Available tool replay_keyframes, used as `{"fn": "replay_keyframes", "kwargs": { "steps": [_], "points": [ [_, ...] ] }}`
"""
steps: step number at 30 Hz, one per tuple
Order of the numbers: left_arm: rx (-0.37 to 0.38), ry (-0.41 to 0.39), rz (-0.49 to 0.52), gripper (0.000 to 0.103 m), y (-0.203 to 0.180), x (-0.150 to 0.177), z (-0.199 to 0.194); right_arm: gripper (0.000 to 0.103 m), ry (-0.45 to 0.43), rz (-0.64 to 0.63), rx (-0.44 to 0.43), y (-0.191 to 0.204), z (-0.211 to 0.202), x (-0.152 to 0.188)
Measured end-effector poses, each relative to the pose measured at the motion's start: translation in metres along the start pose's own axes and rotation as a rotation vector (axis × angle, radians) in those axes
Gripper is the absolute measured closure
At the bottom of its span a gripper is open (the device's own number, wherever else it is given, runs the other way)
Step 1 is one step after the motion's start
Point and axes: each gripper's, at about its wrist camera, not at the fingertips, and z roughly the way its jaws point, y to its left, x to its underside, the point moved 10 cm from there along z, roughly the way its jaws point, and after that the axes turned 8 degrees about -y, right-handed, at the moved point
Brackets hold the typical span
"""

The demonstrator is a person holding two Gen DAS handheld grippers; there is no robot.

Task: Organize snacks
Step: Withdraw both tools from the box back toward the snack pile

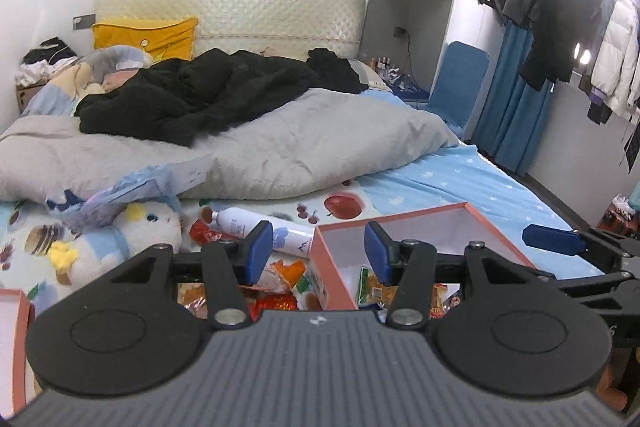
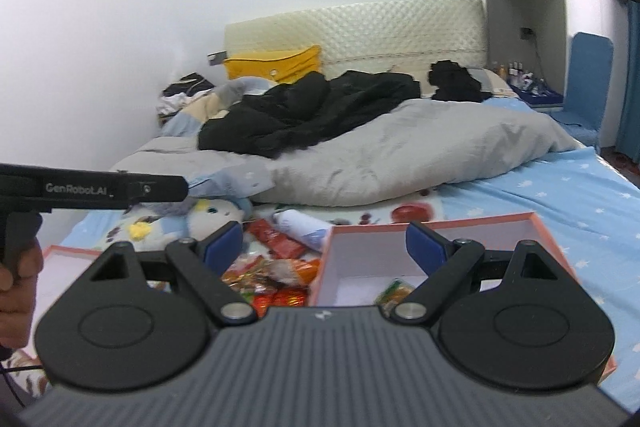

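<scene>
Both the left gripper (image 1: 319,251) and right gripper (image 2: 324,247) hover released and empty, so next comes grasping a snack packet (image 2: 276,239) left of the pink box (image 2: 436,223).

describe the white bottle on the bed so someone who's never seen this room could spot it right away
On the bed, just in front of the grey duvet, snack packets lie beside an open pink box. The white bottle lies on its side behind the packets, the only smooth cylinder among crinkly wrappers.
</scene>
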Motion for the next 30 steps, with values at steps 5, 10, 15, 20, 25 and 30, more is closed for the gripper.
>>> {"fn": "replay_keyframes", "kwargs": {
  "steps": [5, 10, 15, 20, 25, 30],
  "points": [
    [-0.032, -0.002, -0.007, 0.046, 0.018, 0.019, -0.019, 0.013, -0.004, 0.026, 0.002, 0.020, -0.007, 0.010],
    [-0.076, 0.018, -0.011, 0.046, 0.045, 0.043, -0.035, 0.013, 0.004, 0.057, -0.008, 0.038, -0.011, 0.027],
    [-0.109, 0.045, -0.043, 0.046, 0.070, 0.069, -0.050, 0.013, 0.014, 0.017, -0.013, 0.057, -0.015, 0.043],
    [-0.131, 0.073, -0.089, 0.046, 0.086, 0.098, -0.062, 0.013, 0.031, 0.023, -0.016, 0.074, -0.017, 0.067],
    [-0.153, 0.080, -0.119, 0.043, 0.098, 0.127, -0.074, 0.013, 0.072, 0.034, -0.041, 0.088, -0.019, 0.096],
    [-0.177, 0.129, -0.173, 0.037, 0.114, 0.160, -0.078, 0.013, 0.102, 0.007, -0.048, 0.099, -0.020, 0.115]
  ]
}}
